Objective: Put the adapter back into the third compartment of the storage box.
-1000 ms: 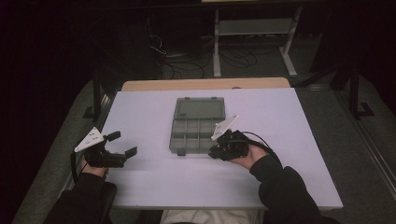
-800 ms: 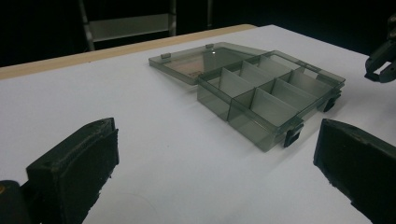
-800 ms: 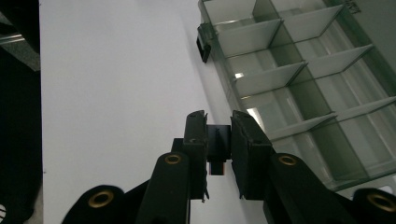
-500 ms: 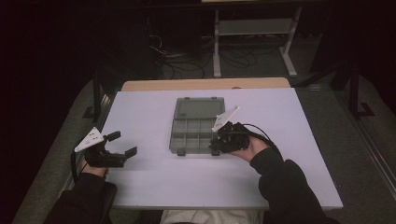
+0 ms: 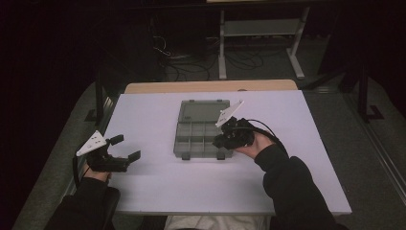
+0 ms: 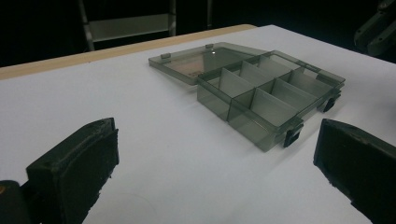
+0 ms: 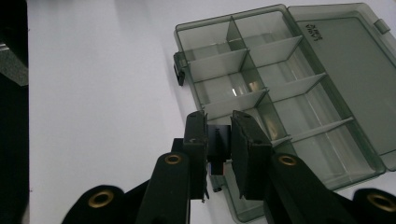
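Because its front latch [image 7: 218, 144] is pinched by the right gripper [image 7: 219, 156], the open organizer box [image 5: 201, 129] is steadied; the left gripper [image 5: 125, 148] is kept spread wide nearby.

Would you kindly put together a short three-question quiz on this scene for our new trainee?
1. True or false: the organiser box has its lid shut.
2. What sits between the fingers of the right gripper? A) a screw B) the box's black latch C) nothing
3. Which gripper rests on the table with its fingers wide apart?

Key: 1 false, the lid lies open flat. 2 B. 3 the left gripper.
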